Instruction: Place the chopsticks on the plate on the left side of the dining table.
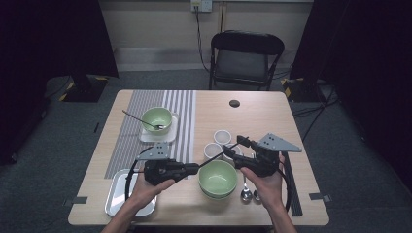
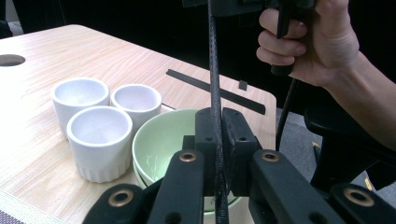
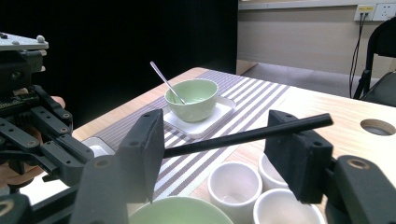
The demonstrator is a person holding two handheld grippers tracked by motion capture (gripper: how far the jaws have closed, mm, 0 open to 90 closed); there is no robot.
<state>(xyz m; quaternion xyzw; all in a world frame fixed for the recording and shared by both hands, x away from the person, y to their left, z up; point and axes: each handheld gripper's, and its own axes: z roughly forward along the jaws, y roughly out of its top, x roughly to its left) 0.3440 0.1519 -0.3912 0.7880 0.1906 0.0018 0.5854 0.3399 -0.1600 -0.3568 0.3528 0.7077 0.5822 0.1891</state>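
The left claw (image 1: 194,169) is clamped tight on one end of a thin black chopstick (image 1: 218,154), which slants up over the stacked green bowls (image 1: 217,178) toward the right claw (image 1: 241,145). The right claw's jaws stand well apart, with the chopstick passing between them; in the right gripper view the stick (image 3: 243,136) seems to lean against both pads without being pinched, so the left claw alone carries it.

The risk, as I judge it, lies in that one-ended grip. The stick is long and thin, held far from its middle, so it can pivot in the pads or slip out if the left hand tilts. It would then drop into the bowls just below the claws or knock the three white cups (image 1: 219,143) sitting just beyond them. If the right claw pulls away at an angle, a pad could drag the free end and twist it loose.

Containers: the stacked bowls under the claws look empty. The three cups (image 2: 100,140) huddle together, touching or nearly so, and also look empty. Farther off, beyond the left claw, another green bowl (image 1: 157,120) sits on a white square plate (image 1: 147,137) on the striped mat (image 1: 182,121), with a spoon (image 1: 138,118) leaning in it. A metal tray (image 1: 115,194) lies under the left forearm, and what it holds is hidden. Two spoons (image 1: 249,192) lie on the counter (image 1: 262,109) beside the right hand.
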